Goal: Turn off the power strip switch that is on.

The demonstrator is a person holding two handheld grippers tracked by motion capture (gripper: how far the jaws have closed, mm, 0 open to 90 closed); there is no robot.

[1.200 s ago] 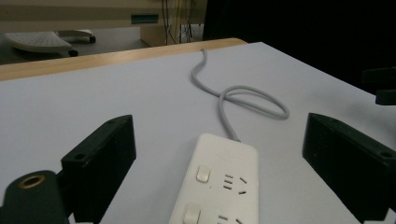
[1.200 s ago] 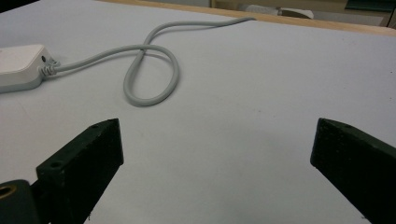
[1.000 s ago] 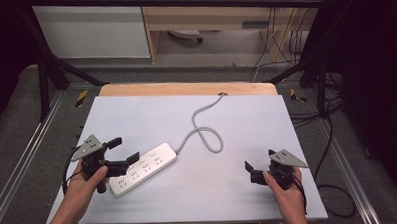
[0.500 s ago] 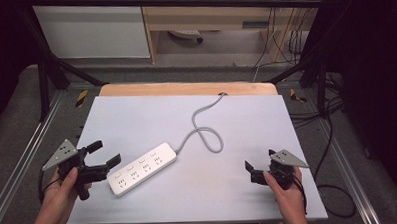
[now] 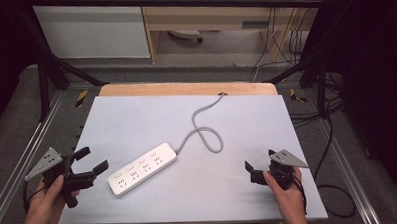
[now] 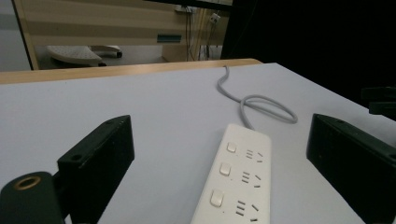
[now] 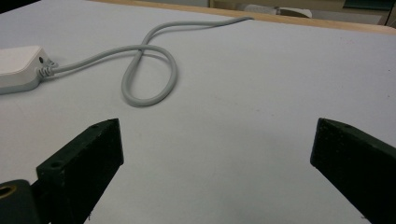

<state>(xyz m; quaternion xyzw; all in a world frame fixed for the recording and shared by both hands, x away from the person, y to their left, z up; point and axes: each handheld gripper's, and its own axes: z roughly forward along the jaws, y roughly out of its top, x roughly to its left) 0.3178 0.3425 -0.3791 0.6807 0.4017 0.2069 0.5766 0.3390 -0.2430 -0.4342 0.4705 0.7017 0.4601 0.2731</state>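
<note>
1. High view: white power strip [image 5: 142, 169] lies slantwise on the surface [image 5: 136, 119], left of centre, its grey cord [image 5: 207, 134] making one loop and running off the far edge. Left tongs [image 5: 90, 163] sit at the surface's left edge, jaws apart, near the strip's near end but not touching it. A second ago they were right at that end of the strip; half a second ago they had pulled back left, and now they are further left and nearer the person. Strip hasn't moved across the three pictures. Right tongs [image 5: 258, 172] at near right, same spot throughout, well apart from strip and cord.

2. Left gripper view: strip [image 6: 236, 182] dead ahead between the wide-open jaws, sockets up, cord loop [image 6: 266, 105] beyond. Nothing gripped.

3. Right gripper view: jaws spread wide over bare surface [image 7: 261, 93]; cord loop [image 7: 149, 74] and the strip's cord end [image 7: 18, 67] off to the far left. Nothing held.

4. Read: left hand has let go or backed off, strip stays put. Looks like either a finished nudge or a reset before re-approach; both tongs free, strip still needs grasping if it's to be moved.
</note>
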